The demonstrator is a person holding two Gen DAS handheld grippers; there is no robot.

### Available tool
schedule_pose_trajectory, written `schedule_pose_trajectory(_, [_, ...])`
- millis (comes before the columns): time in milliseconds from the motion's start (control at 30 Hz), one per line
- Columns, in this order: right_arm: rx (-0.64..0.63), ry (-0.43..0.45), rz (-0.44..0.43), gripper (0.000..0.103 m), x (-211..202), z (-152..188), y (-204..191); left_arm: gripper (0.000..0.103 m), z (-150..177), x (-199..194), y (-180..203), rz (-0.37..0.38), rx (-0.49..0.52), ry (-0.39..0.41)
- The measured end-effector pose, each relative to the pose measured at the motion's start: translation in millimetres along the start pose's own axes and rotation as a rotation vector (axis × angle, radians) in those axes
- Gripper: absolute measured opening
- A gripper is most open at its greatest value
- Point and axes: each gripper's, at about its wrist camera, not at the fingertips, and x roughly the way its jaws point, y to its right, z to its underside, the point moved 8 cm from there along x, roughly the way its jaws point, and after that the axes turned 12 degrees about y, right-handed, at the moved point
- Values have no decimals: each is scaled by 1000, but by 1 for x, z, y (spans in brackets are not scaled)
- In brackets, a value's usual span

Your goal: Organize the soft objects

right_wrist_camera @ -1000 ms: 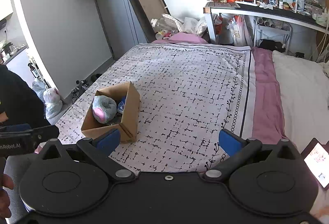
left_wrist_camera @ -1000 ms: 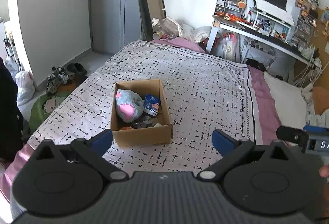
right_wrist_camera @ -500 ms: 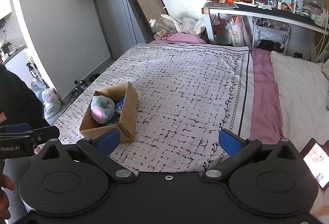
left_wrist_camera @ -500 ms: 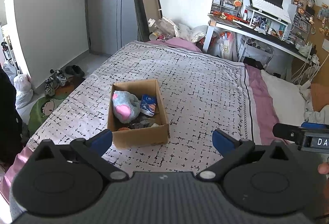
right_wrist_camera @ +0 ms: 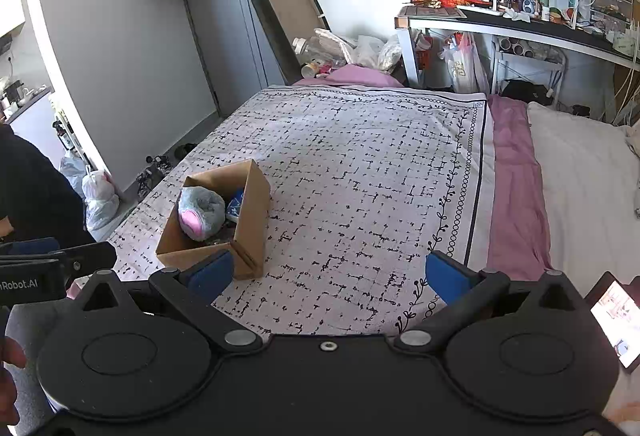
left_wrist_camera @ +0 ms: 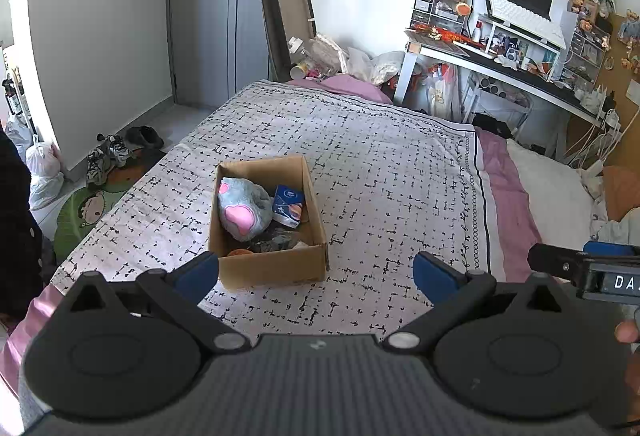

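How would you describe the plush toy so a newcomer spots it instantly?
On the bed's patterned blanket sits an open cardboard box. The plush toy lies in its left half: fluffy grey with pink patches, unlike the blue packet beside it.

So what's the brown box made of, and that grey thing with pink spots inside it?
The brown box looks like plain cardboard: matte tan walls with folded corners and thin raw edges. The grey toy looks like plush fabric, probably stuffed: its surface is fuzzy and dull, its shape rounded and squashy, with smoother pink patches that look sewn on.
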Motion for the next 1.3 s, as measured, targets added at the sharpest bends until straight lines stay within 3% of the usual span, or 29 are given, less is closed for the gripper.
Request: schedule_pose_trajectory(1300, [-20,-5,4,103,-4,-1,-2,102,0,-6,-4,-9,-18,2])
